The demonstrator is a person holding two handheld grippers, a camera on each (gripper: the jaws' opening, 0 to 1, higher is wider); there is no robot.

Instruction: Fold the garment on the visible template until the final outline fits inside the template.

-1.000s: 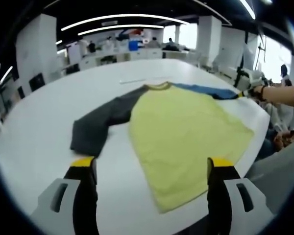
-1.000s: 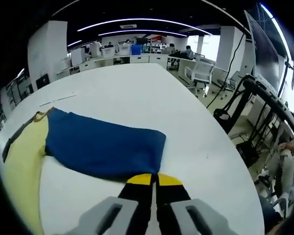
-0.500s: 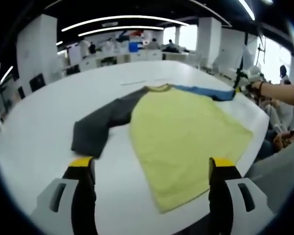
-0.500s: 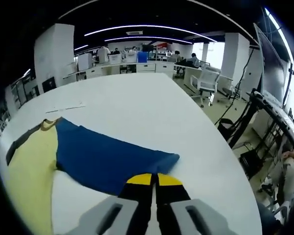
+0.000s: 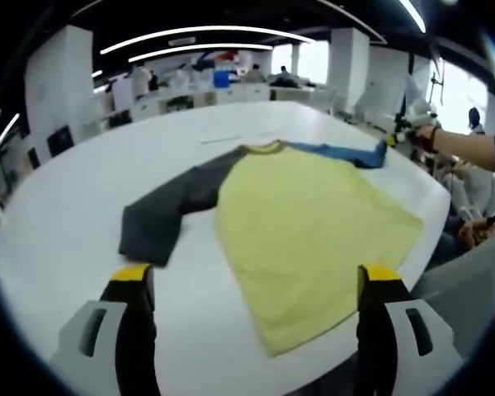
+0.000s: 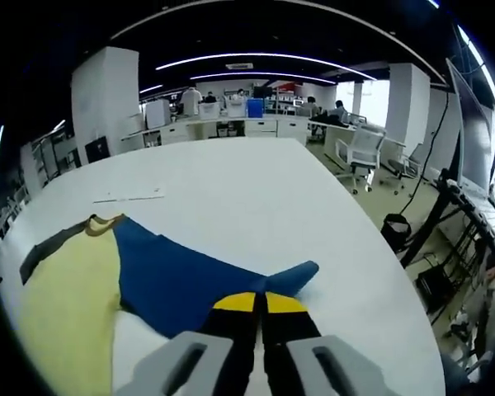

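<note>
A large white table [image 5: 58, 214] spans most of both views, with an open office of white desks and pillars along the top of each frame. In the left gripper view, a T-shirt with a pale yellow body [image 5: 313, 227] lies flat on the table, from frame centre to the lower right, its hem near the table's right edge. Its dark grey sleeve [image 5: 161, 214] stretches to the left of centre, and its blue sleeve [image 5: 338, 151] runs to the upper right, where its tip is raised off the table at the right gripper [image 5: 389, 140], held by a person's hand [image 5: 425, 134] at the right edge.

In the right gripper view, the blue sleeve fills the lower centre, its end drawn up into a peak just above the right gripper's yellow-tipped black jaws, which are pressed together on the cloth at the bottom centre. The yellow body sits at the lower left.

The left gripper [image 5: 252, 276] has its yellow-tipped jaws spread wide at the bottom of the left gripper view, holding nothing.

A thin pale strip [image 6: 130, 197] lies on the table beyond the collar, left of centre in the right gripper view.
</note>
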